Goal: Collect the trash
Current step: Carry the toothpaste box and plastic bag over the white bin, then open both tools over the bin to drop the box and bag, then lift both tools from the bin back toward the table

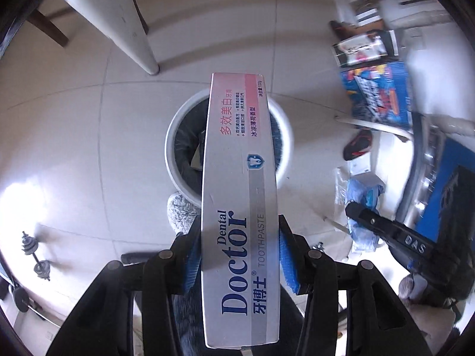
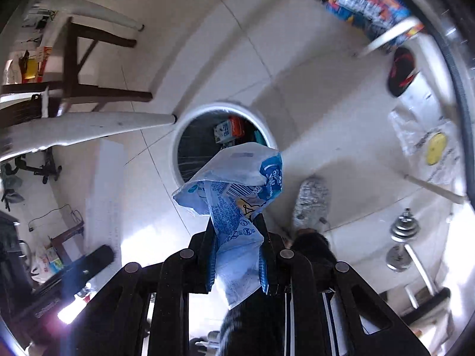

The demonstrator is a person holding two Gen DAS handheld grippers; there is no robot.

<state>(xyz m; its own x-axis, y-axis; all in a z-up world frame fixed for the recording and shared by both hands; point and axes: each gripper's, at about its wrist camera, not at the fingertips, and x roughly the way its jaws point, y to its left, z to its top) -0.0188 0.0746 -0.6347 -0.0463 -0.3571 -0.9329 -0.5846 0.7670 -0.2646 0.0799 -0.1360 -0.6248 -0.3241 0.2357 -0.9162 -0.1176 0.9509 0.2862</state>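
A long grey and pink toothpaste box (image 1: 240, 201) is clamped between the blue pads of my left gripper (image 1: 239, 228), which is shut on it. The box points out over a round white trash bin (image 1: 175, 148) with a dark liner on the tiled floor below. My right gripper (image 2: 236, 222) is shut on a crumpled blue and white plastic wrapper (image 2: 234, 184), held above the same trash bin (image 2: 264, 124). Inside that bin lie a small carton and other scraps. The right gripper (image 1: 356, 209) with its blue wrapper also shows at the right of the left wrist view.
A white table leg (image 1: 130, 26) stands just behind the bin. Blue cartons (image 1: 377, 92) and a red and black shoe (image 1: 357, 146) lie to the right. Dumbbells (image 2: 403, 243) rest on the floor. A person's slippered foot (image 2: 311, 201) stands beside the bin.
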